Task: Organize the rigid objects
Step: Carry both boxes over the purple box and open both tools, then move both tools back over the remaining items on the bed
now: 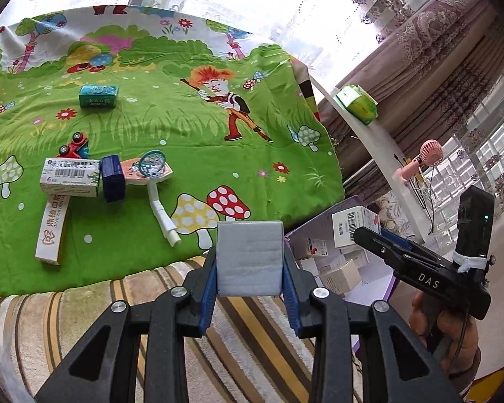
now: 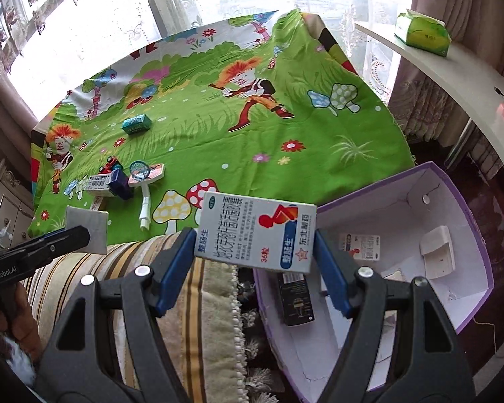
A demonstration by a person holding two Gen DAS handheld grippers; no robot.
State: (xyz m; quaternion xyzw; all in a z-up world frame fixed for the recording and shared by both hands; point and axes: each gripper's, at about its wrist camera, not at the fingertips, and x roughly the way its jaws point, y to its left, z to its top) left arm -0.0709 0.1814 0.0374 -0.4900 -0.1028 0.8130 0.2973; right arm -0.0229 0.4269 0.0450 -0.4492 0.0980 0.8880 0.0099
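My left gripper (image 1: 249, 262) is shut on a plain grey box (image 1: 249, 257), held over the striped cushion edge; the box also shows in the right wrist view (image 2: 86, 231). My right gripper (image 2: 256, 248) is shut on a white medicine box with red and blue print (image 2: 257, 235), held at the left rim of the purple-edged cardboard box (image 2: 463, 231); it also shows in the left wrist view (image 1: 352, 226). On the green cartoon cloth (image 1: 184, 134) lie a teal box (image 1: 98, 95), a white barcode box (image 1: 71, 177), a dark blue box (image 1: 113, 182), a long white box (image 1: 52, 231), a toy car (image 1: 74, 146) and a toy hoop (image 1: 151, 168).
The purple-edged box holds several small boxes, among them a black one (image 2: 294, 299) and a white one (image 2: 438, 250). A curved white shelf (image 2: 453, 63) on the right carries a green tissue pack (image 2: 421, 33) and a pink fan (image 1: 420, 161). A striped cushion (image 1: 84, 305) lies in front.
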